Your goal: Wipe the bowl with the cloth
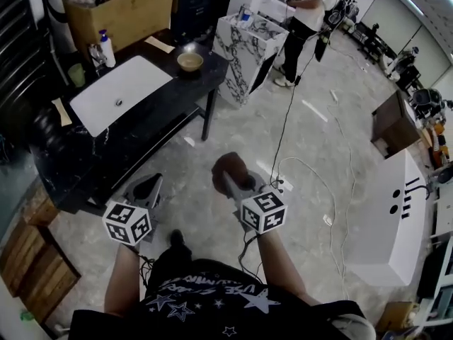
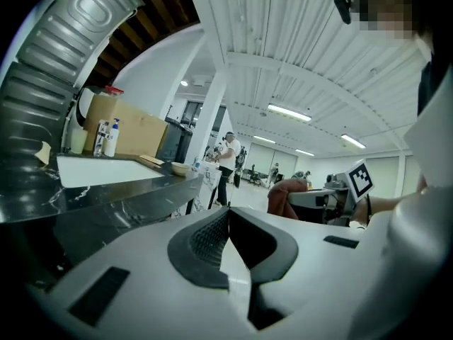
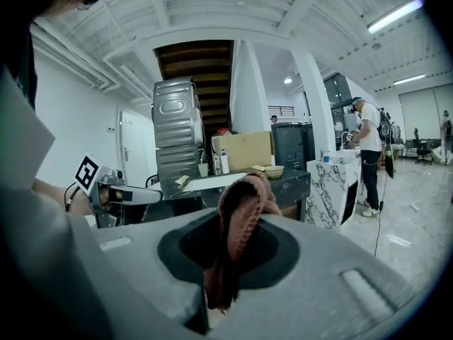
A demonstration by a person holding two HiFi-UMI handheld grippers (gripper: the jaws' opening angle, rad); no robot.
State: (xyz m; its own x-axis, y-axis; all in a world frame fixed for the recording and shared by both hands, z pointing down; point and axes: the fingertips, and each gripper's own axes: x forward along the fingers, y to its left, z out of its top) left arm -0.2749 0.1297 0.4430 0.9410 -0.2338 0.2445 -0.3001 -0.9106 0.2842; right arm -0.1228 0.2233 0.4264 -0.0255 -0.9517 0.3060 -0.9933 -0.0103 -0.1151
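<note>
Counter (image 1: 207, 74) at far left has the bowl (image 1: 190, 61) on its far end, well apart from you: step in close, bring the cloth (image 3: 241, 204) clamped in your right gripper (image 3: 228, 250) down inside it, & open the left gripper (image 2: 228, 222), pinched tight on nothing, to steady the rim.

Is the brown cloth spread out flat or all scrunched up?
Scrunched up. The cloth sits in a bunched wad, pinched between the right gripper's jaws.
</note>
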